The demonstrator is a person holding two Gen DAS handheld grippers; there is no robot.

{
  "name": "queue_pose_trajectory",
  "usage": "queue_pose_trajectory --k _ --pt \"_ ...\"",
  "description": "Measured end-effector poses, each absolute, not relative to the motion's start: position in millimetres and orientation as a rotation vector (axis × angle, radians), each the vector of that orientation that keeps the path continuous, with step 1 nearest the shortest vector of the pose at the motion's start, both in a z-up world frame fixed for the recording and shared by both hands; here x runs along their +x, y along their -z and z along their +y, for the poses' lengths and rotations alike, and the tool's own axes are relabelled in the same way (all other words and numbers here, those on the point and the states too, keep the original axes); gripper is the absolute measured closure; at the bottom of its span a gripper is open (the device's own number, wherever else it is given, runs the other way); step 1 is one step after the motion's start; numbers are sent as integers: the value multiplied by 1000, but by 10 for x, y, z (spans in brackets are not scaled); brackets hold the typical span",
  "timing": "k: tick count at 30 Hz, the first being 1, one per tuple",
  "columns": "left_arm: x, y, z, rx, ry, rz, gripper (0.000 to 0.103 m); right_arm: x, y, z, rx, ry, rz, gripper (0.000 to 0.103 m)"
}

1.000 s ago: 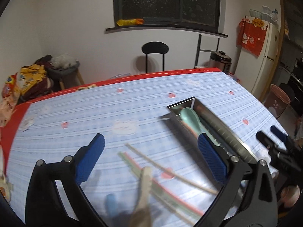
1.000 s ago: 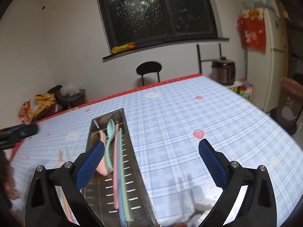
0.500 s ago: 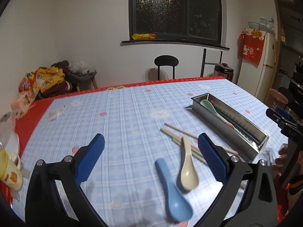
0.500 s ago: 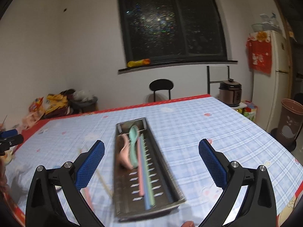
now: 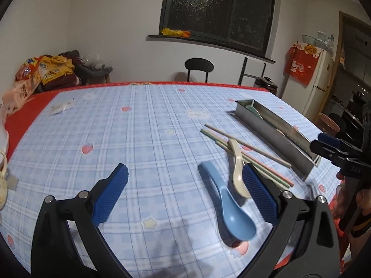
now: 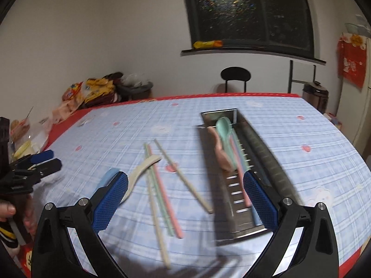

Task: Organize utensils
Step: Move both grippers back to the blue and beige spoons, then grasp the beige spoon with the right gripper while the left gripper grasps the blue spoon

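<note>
Left wrist view looks over the blue checked tablecloth [image 5: 143,139], with the left gripper [image 5: 185,194] spread wide and holding nothing, its ribbed blue pads [image 5: 110,197] well apart above the cloth. Between those pads lies a light blue plastic soup spoon [image 5: 228,210], bowl toward the camera, and a cream plastic spoon [image 5: 236,169] rests just beside it, its bowl touching the blue spoon's handle. Behind the cream spoon lie several loose pastel chopsticks [image 5: 248,147] in green, pink and cream, crossing one another. Farther right stands the long stainless-steel utensil tray [image 5: 276,135], its side wall toward this camera. At the right edge the right gripper [image 5: 334,147] shows in profile.

Right wrist view shows that gripper [image 6: 185,194] also spread wide and empty, hovering over the loose chopsticks [image 6: 160,185]. The steel tray [image 6: 262,153] runs lengthwise away from the camera; inside it lie a mint green spoon [image 6: 223,127], a pink spoon [image 6: 219,153] and a few coloured chopsticks [image 6: 241,173] side by side. The cream spoon [image 6: 143,169] sits left of the loose sticks, near the left pad, and the left gripper [image 6: 46,159] appears at the left edge.
</note>
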State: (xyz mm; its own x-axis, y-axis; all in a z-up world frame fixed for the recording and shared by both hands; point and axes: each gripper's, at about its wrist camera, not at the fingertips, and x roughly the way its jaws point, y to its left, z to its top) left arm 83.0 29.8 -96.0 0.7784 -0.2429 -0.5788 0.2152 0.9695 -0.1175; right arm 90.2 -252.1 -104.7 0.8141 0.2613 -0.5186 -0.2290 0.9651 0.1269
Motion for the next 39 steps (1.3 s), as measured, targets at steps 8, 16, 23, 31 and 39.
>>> queue_pose_trajectory --k 8,16,23,31,39 --pt "787 1118 435 -67 281 658 8 1058 1161 -2009 10 -405 670 30" --pt "832 1183 539 -148 327 699 41 1474 1431 -1660 66 -512 869 70" --pt "839 1225 475 -150 356 731 44 1671 1601 -1570 73 -469 955 73" --pt "849 1275 388 -125 354 755 44 1532 1585 -1412 -90 -478 925 73" --pt "837 1319 389 -135 353 769 44 1484 1575 -1428 -64 -548 928 96"
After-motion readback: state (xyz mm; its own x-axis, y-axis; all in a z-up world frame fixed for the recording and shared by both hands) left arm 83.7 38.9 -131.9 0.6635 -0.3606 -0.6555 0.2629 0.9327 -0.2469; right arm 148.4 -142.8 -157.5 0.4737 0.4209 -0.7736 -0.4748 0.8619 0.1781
